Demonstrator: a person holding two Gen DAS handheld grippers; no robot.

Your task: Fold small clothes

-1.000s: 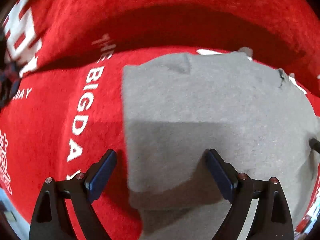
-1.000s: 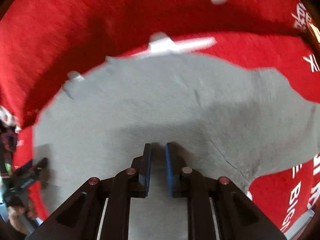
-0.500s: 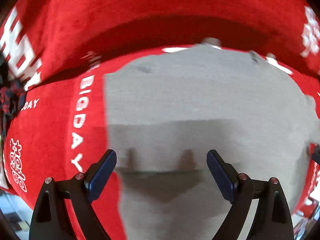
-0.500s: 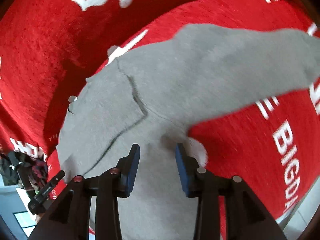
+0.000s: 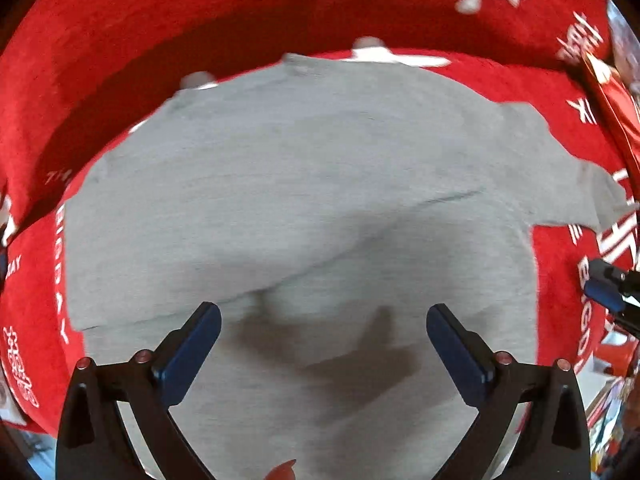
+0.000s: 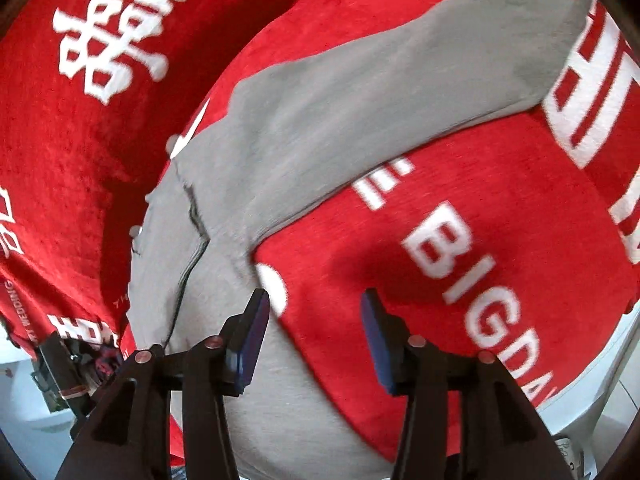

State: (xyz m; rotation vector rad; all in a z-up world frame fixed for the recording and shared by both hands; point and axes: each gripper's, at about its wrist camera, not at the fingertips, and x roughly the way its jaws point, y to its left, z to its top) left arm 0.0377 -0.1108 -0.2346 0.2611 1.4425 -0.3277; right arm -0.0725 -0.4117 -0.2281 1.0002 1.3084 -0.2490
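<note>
Red cloth [image 6: 500,200] with white lettering covers the table; pale floor [image 6: 24,408] at the lower-left edge.

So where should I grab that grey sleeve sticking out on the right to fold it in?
Grip the sleeve at its cuff end, coming from the outer right edge. It lies flat and outstretched on the red cloth, so that edge is free.

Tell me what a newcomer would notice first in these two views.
A grey garment lies spread across a bright red cloth printed with white letters. One sleeve stretches out to the side. Both the left gripper and the right gripper hang open above it, holding nothing.
</note>
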